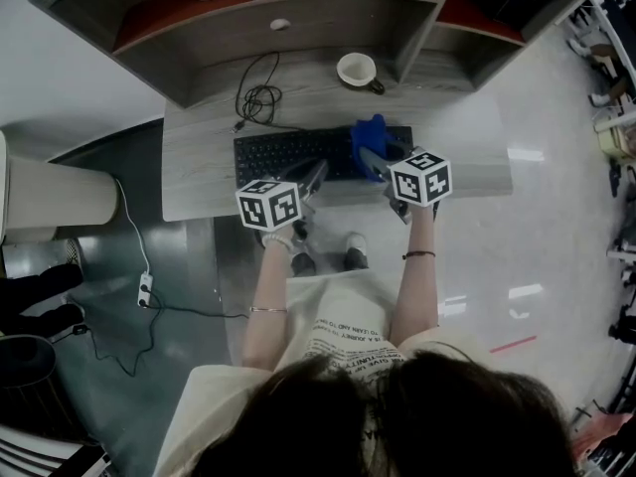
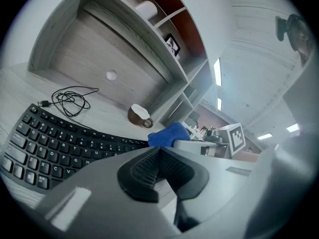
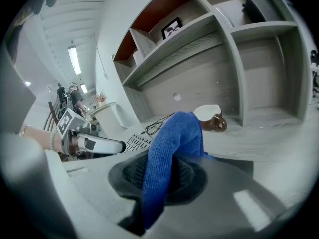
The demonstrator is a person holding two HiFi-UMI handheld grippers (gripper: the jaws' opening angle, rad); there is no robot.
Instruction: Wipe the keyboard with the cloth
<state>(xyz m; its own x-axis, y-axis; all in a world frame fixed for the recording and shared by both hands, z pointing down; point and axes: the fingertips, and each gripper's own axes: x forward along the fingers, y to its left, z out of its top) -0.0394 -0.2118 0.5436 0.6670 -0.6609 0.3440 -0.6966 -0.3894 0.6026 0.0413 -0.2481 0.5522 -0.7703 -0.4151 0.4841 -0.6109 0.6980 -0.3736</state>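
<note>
grey desk (image 1: 199, 162), cup (image 1: 357, 70) and cable (image 1: 256, 97) behind keyboard (image 1: 288, 154), right gripper (image 3: 162, 178) clamps cloth (image 3: 175, 133)

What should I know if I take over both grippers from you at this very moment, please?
Left gripper: jaws together, nothing between them; it hovers at the keyboard's near edge, around its middle.
Right gripper: jaws shut on the blue cloth, held over the keyboard's right end.
Nearby on the desk: a cup and a coiled cable behind the keyboard.
Done: the cloth is in hand and at the keyboard.
Left: wipe across the keys. I cannot tell how much has been wiped, or whether the cloth is touching the keys, so treat the whole keyboard as still to do.
</note>
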